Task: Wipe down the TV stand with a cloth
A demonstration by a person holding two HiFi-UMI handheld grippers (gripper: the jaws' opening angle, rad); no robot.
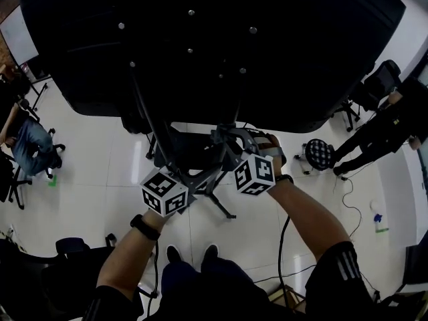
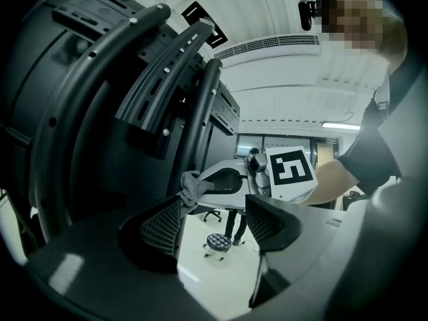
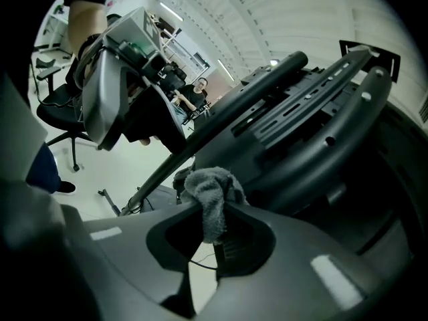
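Note:
From above, the black TV stand [image 1: 200,172] carries a big TV [image 1: 200,45], seen from behind. My right gripper [image 3: 212,214] is shut on a bunched grey cloth [image 3: 210,189], which sits against the stand's dark bars [image 3: 287,112]. In the left gripper view that same cloth [image 2: 192,186] shows at the tip of the right gripper [image 2: 227,179], beside the stand's curved tubes [image 2: 200,119]. My left gripper [image 2: 214,212] stands open with nothing between its jaws, close below the cloth. From the head, the left gripper [image 1: 170,191] and the right gripper [image 1: 249,169] are side by side at the stand's post.
A round stool [image 1: 319,154] and a standing person [image 1: 374,136] are at the right. A seated person [image 1: 30,146] and office chairs are at the left. Cables [image 1: 284,246] trail over the white tiled floor. My shoes [image 1: 190,254] are just behind the stand's legs.

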